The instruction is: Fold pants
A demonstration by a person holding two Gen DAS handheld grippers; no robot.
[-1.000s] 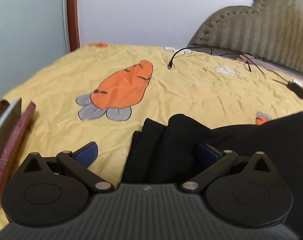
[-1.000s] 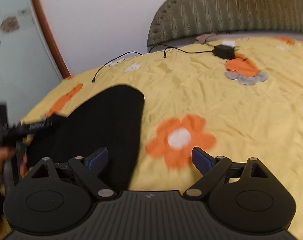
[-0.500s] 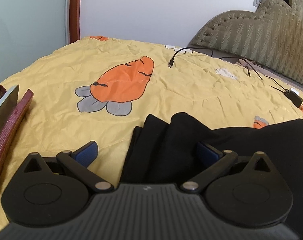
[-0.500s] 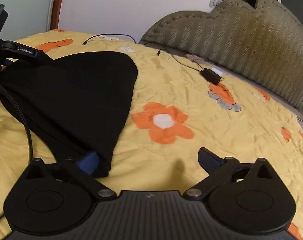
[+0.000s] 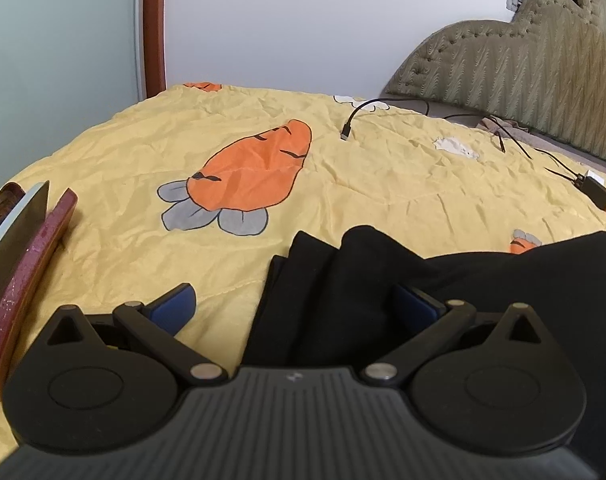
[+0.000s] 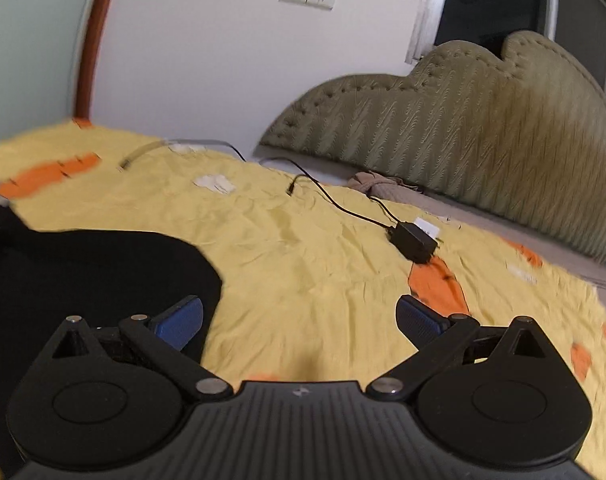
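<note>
The black pants point(image 5: 383, 292) lie on the yellow bedspread point(image 5: 343, 184), filling the lower right of the left wrist view and the lower left of the right wrist view, their bunched end in loose ridges. The left tool point(image 5: 293, 304) stands wide open low over that bunched end, one blue pad over bare bedspread and the other by the cloth; whether that pad touches the fabric is hard to tell. The right tool point(image 6: 299, 318) is also spread wide, its jaws having just been opening, with nothing between them (only bedspread), its left pad at the rounded edge of the pants. The likeliest slip is that the ridges get pressed into the next fold, since neither tool grips the cloth. A second risk is the charger point(image 6: 415, 242) and its cable point(image 6: 335, 200) in the centre of the right view: a wide sweep could snag them. Both tools point forward and slightly downward across the bed toward the headboard point(image 6: 483, 132).
</note>
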